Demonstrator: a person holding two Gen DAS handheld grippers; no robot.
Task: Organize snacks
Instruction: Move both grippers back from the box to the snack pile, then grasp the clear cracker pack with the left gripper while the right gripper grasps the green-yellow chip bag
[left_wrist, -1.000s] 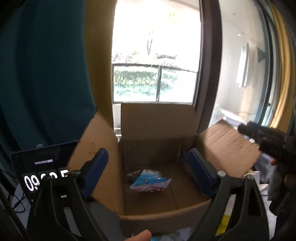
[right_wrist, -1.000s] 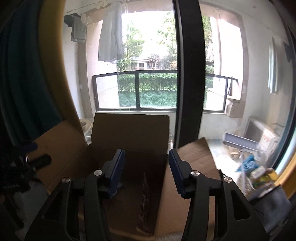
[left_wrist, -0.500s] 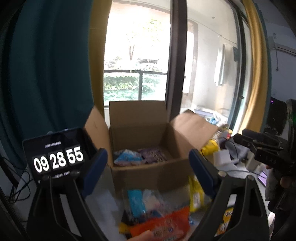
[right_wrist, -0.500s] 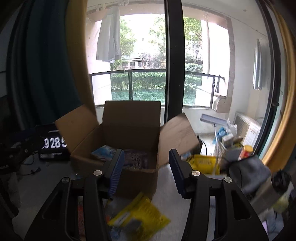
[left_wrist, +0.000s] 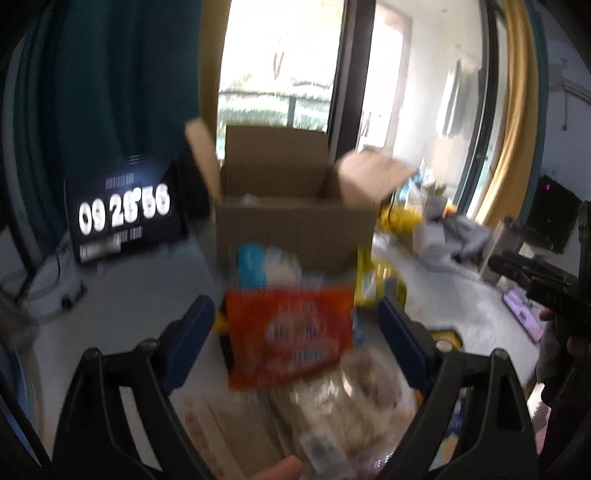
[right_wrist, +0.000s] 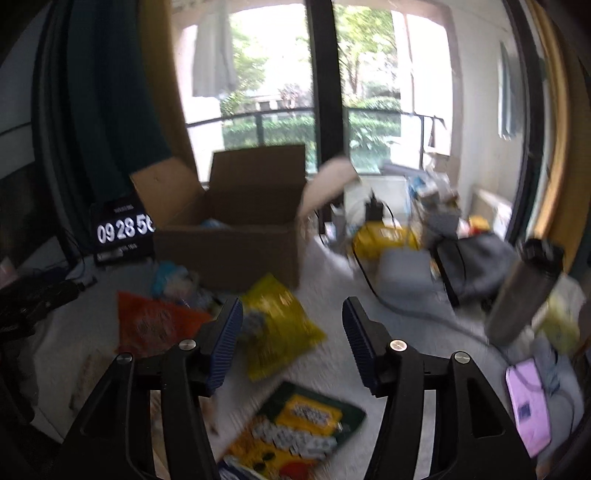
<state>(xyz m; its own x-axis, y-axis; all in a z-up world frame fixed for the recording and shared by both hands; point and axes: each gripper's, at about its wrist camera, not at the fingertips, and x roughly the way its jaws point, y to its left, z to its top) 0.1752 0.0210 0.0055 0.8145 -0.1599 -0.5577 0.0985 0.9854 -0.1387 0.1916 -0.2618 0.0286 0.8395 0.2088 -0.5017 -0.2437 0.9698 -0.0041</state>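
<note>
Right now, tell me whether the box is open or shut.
Open. The box stands upright with its flaps folded up and outward, and a blue packet shows inside over the front wall.

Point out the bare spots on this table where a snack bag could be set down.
Bare white tabletop lies between the yellow snack bag and the grey pouch; another patch lies below the black clock display. Packets crowd the front of the cardboard box.

White-surfaced bench (right_wrist: 325, 273) carries an open brown cardboard box (right_wrist: 229, 247) at the rear. In front of it lie an orange snack packet (right_wrist: 155, 325), a yellow snack packet (right_wrist: 277, 325) and a green-and-yellow packet (right_wrist: 295, 428). A black digital clock (right_wrist: 123, 232) stands left of the box.
</note>
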